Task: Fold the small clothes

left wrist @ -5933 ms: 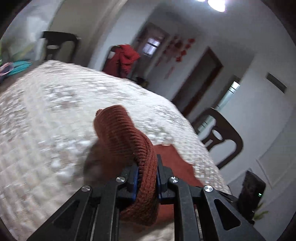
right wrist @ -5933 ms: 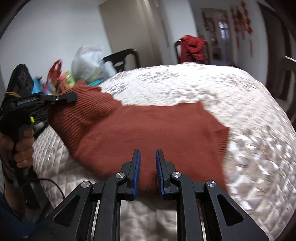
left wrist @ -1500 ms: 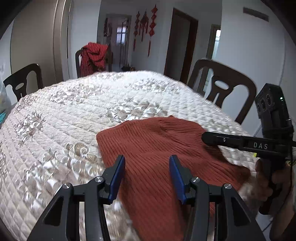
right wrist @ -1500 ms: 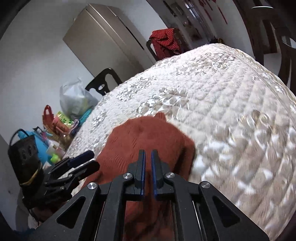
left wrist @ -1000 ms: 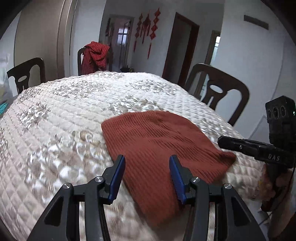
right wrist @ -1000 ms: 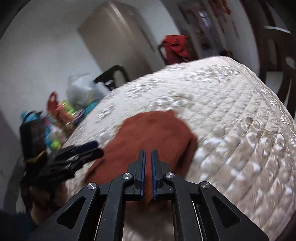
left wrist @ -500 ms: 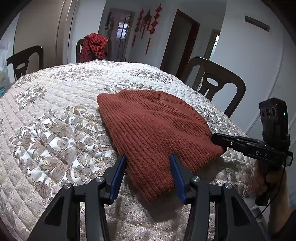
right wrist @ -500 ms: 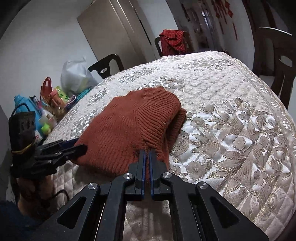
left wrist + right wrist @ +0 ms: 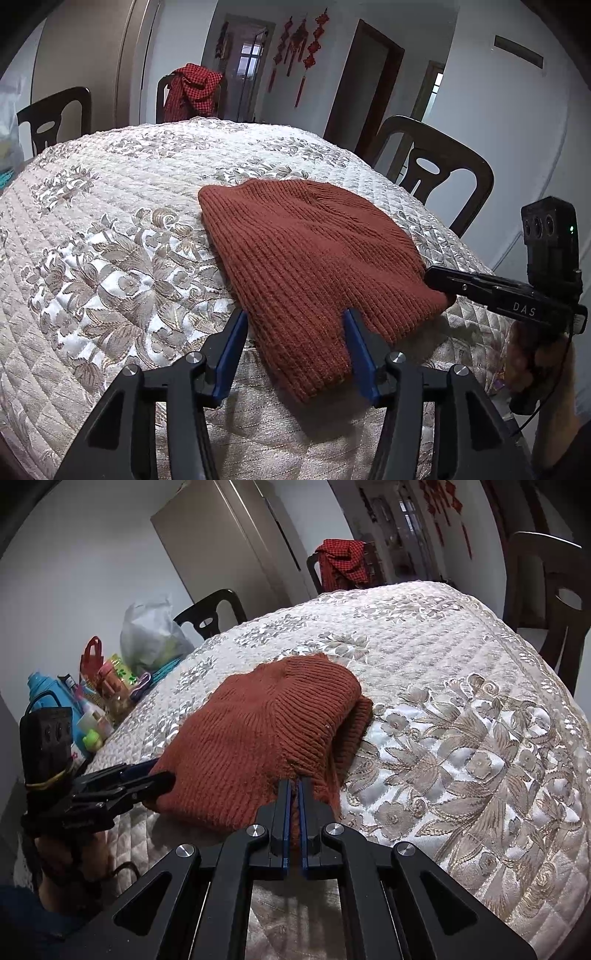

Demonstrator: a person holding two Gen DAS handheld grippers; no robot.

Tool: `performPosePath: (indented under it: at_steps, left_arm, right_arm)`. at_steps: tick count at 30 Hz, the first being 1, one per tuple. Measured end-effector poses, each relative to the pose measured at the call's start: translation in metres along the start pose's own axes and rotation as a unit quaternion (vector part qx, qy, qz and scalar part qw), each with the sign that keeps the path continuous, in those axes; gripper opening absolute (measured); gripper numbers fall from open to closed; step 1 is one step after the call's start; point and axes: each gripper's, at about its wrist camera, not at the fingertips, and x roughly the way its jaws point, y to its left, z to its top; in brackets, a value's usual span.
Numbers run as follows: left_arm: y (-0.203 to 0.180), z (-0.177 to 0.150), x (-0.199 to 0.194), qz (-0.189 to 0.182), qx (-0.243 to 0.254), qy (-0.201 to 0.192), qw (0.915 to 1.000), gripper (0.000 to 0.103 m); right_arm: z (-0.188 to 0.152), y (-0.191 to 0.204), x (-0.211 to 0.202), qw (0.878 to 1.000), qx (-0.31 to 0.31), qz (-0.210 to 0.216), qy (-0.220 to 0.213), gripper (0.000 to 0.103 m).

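Lengthwise, folded rust knit (image 9: 310, 258) stretches away from both grippers.

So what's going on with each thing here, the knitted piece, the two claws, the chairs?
Rust knit garment: folded over, lying flat on the quilted table cover.
Left claw: open, jaws either side of the garment's near edge.
Right claw: shut on the garment's near edge.
Far chair: red checked cloth draped over its back.
Plastic bag: slumped at the table's far side.
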Motion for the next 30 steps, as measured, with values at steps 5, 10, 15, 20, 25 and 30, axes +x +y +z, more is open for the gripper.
performPosePath:
  at_steps: [5, 10, 15, 20, 25, 30]
  left_arm:
    - [-0.004, 0.005, -0.004, 0.009, 0.005, -0.004, 0.9999, 0.057]
    - [-0.004, 0.012, -0.007, 0.015, 0.006, -0.012, 0.9998, 0.057]
    - [0.002, 0.015, 0.002, 0.013, 0.000, -0.006, 0.9999, 0.058]
    - [0.002, 0.014, 0.001, 0.006, -0.006, -0.007, 0.9999, 0.057]
    - [0.005, 0.018, 0.001, 0.000, -0.016, -0.007, 0.9998, 0.057]
    - [0.015, 0.018, 0.009, -0.022, -0.042, 0.000, 0.9989, 0.062]
  right_arm:
    - [0.007, 0.006, -0.006, 1.000, -0.001, -0.005, -0.012, 0.004]
    - [0.015, 0.010, -0.007, 1.000, 0.000, 0.003, -0.028, 0.004]
    - [0.015, 0.008, 0.011, 1.000, 0.000, -0.004, -0.007, 0.004]
    - [0.014, 0.005, 0.009, 1.000, 0.007, 0.000, -0.007, 0.004]
    - [0.017, 0.004, 0.006, 1.000, 0.008, -0.005, -0.007, 0.007]
    - [0.019, -0.006, 0.012, 0.999, 0.034, -0.003, 0.001, 0.042]
